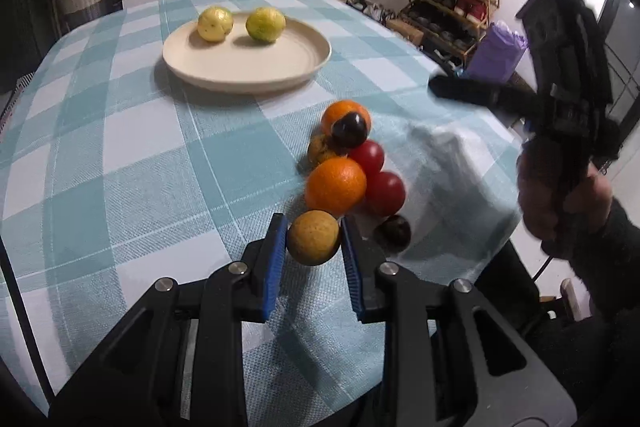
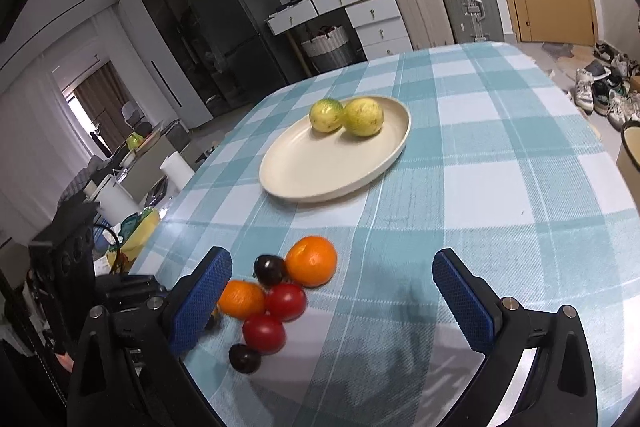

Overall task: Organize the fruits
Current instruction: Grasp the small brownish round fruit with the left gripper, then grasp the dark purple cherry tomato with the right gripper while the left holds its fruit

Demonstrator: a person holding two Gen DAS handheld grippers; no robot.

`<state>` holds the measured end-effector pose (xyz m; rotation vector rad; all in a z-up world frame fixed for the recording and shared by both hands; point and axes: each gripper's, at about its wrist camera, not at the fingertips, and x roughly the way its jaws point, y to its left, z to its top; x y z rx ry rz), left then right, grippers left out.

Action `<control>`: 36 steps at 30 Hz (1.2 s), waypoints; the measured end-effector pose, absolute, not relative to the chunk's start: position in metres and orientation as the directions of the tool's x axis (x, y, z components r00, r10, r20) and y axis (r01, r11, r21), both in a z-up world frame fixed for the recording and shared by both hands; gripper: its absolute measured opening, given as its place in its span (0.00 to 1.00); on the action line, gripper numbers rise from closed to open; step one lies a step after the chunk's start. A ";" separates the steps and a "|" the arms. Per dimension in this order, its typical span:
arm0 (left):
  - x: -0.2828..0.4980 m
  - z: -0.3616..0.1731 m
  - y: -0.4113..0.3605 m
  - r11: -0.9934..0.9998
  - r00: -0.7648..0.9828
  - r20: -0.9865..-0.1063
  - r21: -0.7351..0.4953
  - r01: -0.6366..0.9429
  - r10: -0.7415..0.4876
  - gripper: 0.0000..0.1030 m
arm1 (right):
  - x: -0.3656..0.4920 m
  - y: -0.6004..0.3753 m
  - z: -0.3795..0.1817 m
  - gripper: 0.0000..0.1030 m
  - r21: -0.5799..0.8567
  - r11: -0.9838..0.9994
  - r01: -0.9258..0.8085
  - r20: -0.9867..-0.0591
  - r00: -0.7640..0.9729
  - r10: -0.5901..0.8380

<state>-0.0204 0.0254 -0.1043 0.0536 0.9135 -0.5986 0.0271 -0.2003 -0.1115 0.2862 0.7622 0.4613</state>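
The left hand-held gripper [image 1: 313, 241] clamps a brownish-yellow fruit [image 1: 313, 242]. Carry it level to the far plate [image 1: 280, 75]. The right hand-held gripper [image 2: 332, 301] is wide, empty.

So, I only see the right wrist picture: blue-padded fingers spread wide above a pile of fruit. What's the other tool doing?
Observer: The left gripper is shut on a round brownish-yellow fruit at the near end of the pile.
Visitor: Any more like that one?
Observer: Yes, a second brownish fruit lies against the nearer large orange, where your finger blocks your view.
Visitor: Who holds my tool?
Observer: A bare right hand in a dark sleeve grips its handle.
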 end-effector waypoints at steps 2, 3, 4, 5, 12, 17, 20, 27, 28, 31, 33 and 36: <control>-0.021 -0.098 0.027 0.840 0.475 -0.749 -0.197 0.506 -0.462 0.24 | 0.023 -0.197 -0.117 1.00 0.423 0.852 -0.310 -0.599 0.610 0.519; -0.020 -0.095 0.028 0.845 0.484 -0.747 -0.190 0.500 -0.455 0.24 | 0.021 -0.196 -0.120 1.00 0.432 0.846 -0.314 -0.599 0.601 0.529; -0.020 -0.093 0.029 0.850 0.490 -0.747 -0.187 0.493 -0.449 0.24 | 0.017 -0.194 -0.124 1.00 0.450 0.831 -0.326 -0.596 0.584 0.551; -0.019 -0.092 0.030 0.855 0.494 -0.748 -0.187 0.483 -0.442 0.24 | 0.016 -0.192 -0.125 1.00 0.454 0.828 -0.329 -0.595 0.580 0.557; -0.018 -0.076 0.046 0.870 0.544 -0.703 -0.230 0.436 -0.458 0.24 | -0.007 -0.177 -0.141 0.99 0.484 0.806 -0.341 -0.609 0.530 0.590; -0.019 -0.070 0.052 0.870 0.559 -0.682 -0.256 0.423 -0.472 0.24 | -0.020 -0.162 -0.146 0.92 0.441 0.808 -0.390 -0.623 0.516 0.588; -0.021 -0.067 0.051 0.868 0.562 -0.679 -0.251 0.428 -0.473 0.24 | -0.030 -0.153 -0.149 0.89 0.408 0.814 -0.414 -0.630 0.518 0.579; -0.021 -0.072 0.048 0.867 0.550 -0.687 -0.258 0.425 -0.474 0.24 | -0.043 -0.134 -0.149 0.65 0.307 0.853 -0.423 -0.658 0.553 0.511; -0.020 -0.072 0.048 0.869 0.551 -0.688 -0.257 0.423 -0.472 0.24 | -0.043 -0.132 -0.149 0.60 0.291 0.860 -0.420 -0.664 0.559 0.497; -0.021 -0.072 0.047 0.870 0.550 -0.691 -0.256 0.421 -0.470 0.24 | -0.045 -0.124 -0.150 0.52 0.246 0.877 -0.412 -0.679 0.573 0.459; -0.021 -0.075 0.046 0.871 0.539 -0.703 -0.252 0.422 -0.464 0.24 | -0.047 -0.120 -0.149 0.39 0.216 0.888 -0.405 -0.680 0.590 0.435; -0.021 -0.080 0.046 0.871 0.526 -0.713 -0.257 0.419 -0.464 0.24 | -0.046 -0.115 -0.151 0.37 0.200 0.886 -0.418 -0.686 0.586 0.431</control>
